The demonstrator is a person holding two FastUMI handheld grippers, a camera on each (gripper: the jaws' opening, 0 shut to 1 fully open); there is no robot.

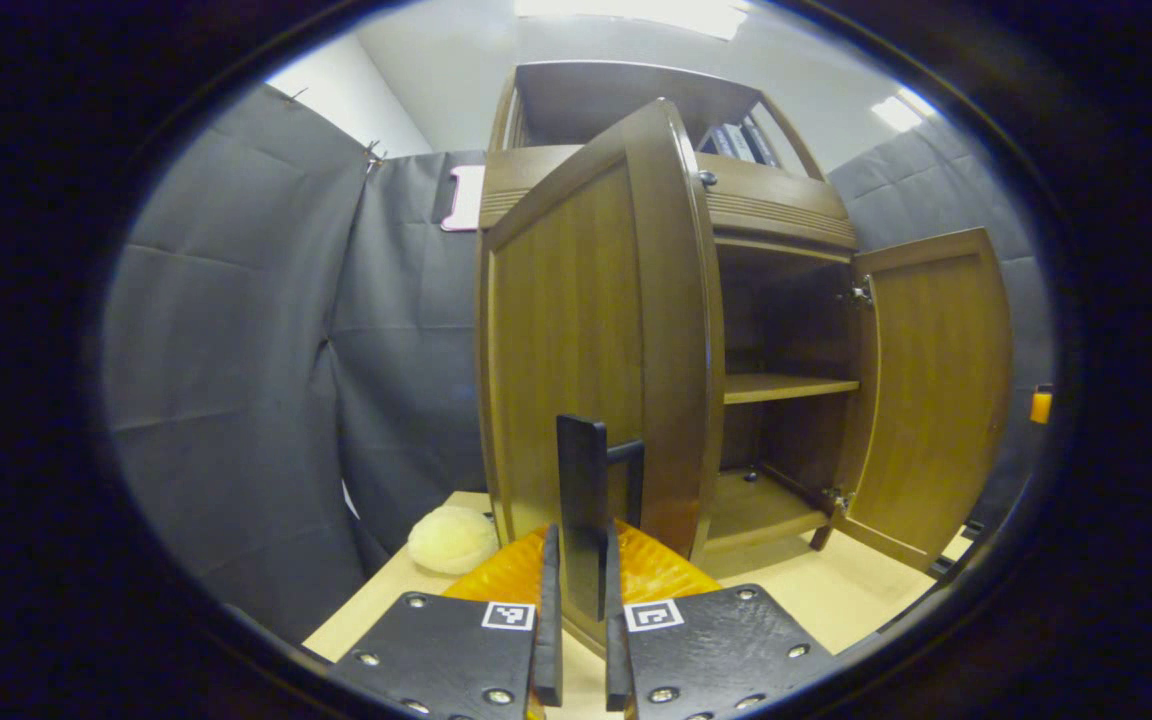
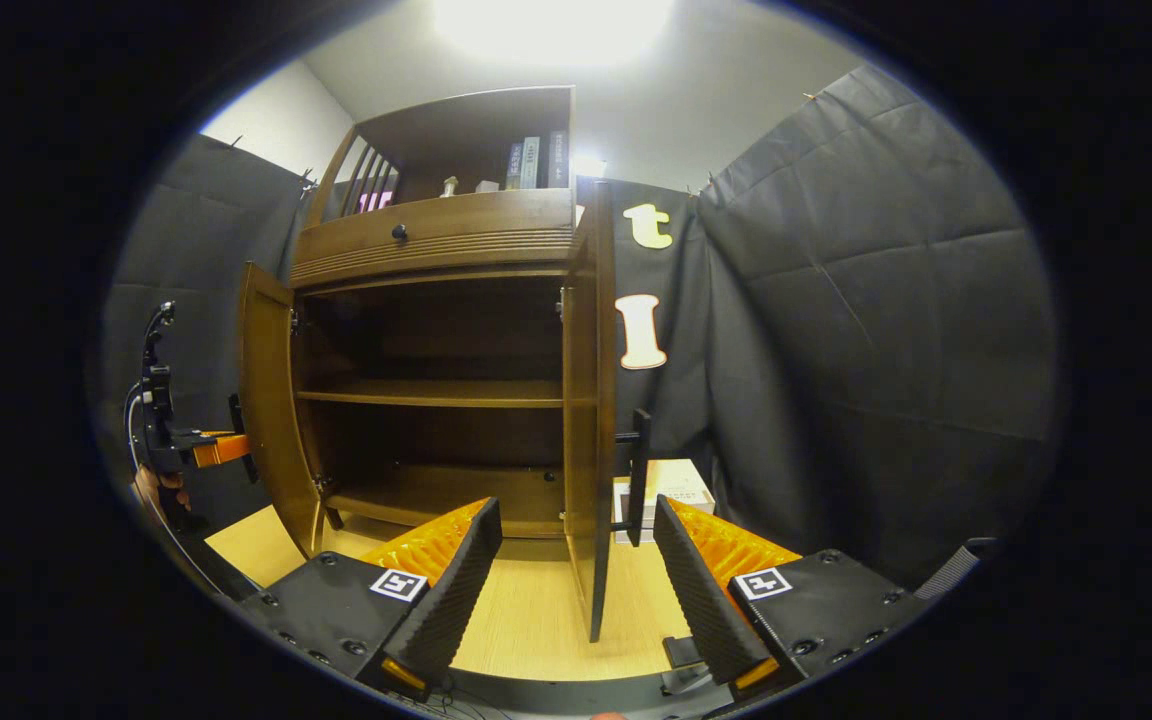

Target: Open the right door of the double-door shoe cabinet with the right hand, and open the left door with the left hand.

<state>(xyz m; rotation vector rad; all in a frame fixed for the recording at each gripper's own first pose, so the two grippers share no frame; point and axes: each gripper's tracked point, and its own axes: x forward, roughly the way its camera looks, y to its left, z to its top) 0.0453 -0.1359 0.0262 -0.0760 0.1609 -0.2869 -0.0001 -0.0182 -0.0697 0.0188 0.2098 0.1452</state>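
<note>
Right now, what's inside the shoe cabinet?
The shoe cabinet looks empty: one bare middle shelf and a bare bottom board. The upper back is too dark to tell, and the left door hides part of it.

Booth walls of dark quilted cloth (image 2: 866, 300) hang in creased panels, pinned along the top edge. Above them a pale wall (image 1: 356, 90) and a white ceiling (image 2: 716, 90), with a bright ceiling light (image 2: 551, 25) glaring overhead (a second panel light (image 1: 898, 112) glows off to one side in the left gripper view). Light wood desk (image 2: 536, 610) underfoot of everything. On it a round cream cushion-like lump (image 1: 452, 539) near the cloth, and a small white box (image 2: 676, 485) by the far wall. Books (image 2: 533, 162) upright on the top shelf.
</note>
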